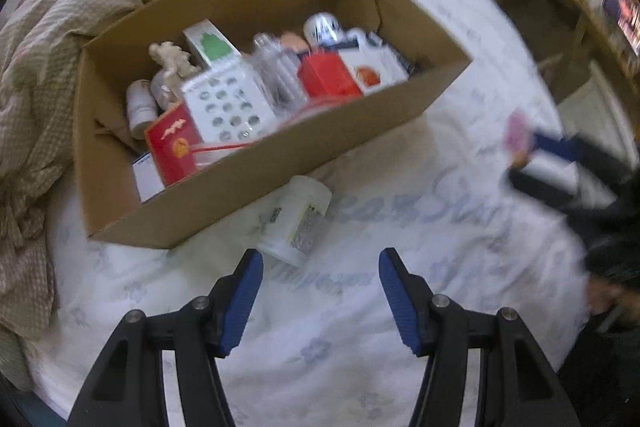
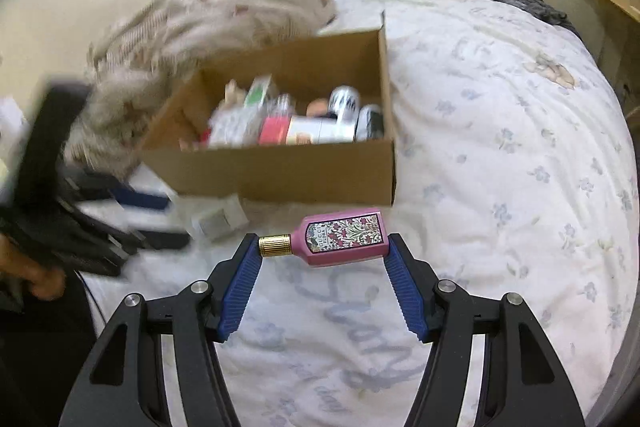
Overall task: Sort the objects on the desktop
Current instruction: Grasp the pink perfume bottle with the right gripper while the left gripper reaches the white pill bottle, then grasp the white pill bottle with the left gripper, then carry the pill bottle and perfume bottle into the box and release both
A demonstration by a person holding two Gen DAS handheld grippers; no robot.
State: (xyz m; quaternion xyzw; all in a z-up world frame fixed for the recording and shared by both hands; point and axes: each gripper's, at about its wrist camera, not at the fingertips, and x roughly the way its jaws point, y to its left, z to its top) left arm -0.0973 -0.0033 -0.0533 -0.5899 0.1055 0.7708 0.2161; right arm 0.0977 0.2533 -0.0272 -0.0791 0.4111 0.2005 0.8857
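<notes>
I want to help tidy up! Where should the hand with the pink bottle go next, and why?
Probably forward and up over the brown cardboard box. The right gripper grips the pink gold-capped perfume bottle end to end, short of the box's near wall, and similar items already lie inside.

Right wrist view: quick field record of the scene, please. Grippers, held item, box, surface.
right hand-held gripper: shut on pink perfume bottle, held sideways, gold cap toward the left finger
left hand-held gripper: open, holding nothing
white jar: lying on bedsheet, just beyond left fingers, beside box
cardboard box: open, many items inside
surface: floral bedsheet
</notes>
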